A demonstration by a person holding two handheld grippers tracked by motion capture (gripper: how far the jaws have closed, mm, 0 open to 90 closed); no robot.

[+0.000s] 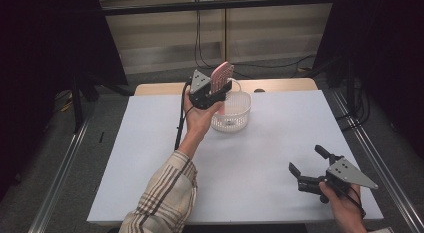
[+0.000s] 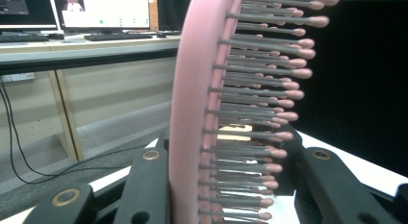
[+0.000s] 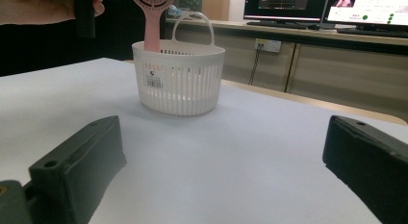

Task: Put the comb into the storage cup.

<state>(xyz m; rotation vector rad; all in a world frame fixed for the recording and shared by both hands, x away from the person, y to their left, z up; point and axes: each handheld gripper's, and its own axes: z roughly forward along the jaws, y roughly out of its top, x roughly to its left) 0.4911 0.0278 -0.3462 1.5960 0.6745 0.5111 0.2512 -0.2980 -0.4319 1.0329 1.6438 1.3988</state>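
A pink hairbrush [image 1: 221,75] stands upright over a white plastic basket [image 1: 240,118] at the table's far middle. My left gripper [image 1: 216,92] is shut on the brush head, with the bristles [image 2: 260,113] facing one jaw and the pink back [image 2: 187,113] against the other. In the right gripper view the brush handle [image 3: 154,27] reaches down inside the basket [image 3: 178,84], behind its rim. My right gripper [image 1: 306,158] rests low near the table's front right corner, open, with nothing between its jaws [image 3: 226,137].
The white table top [image 1: 270,143] spreads between the basket and the right gripper. The basket has an upright loop handle [image 3: 193,24]. A desk with monitors [image 3: 284,5] and hanging cables [image 1: 200,38] lies beyond the far edge. A plaid sleeve [image 1: 165,198] comes in at the front.
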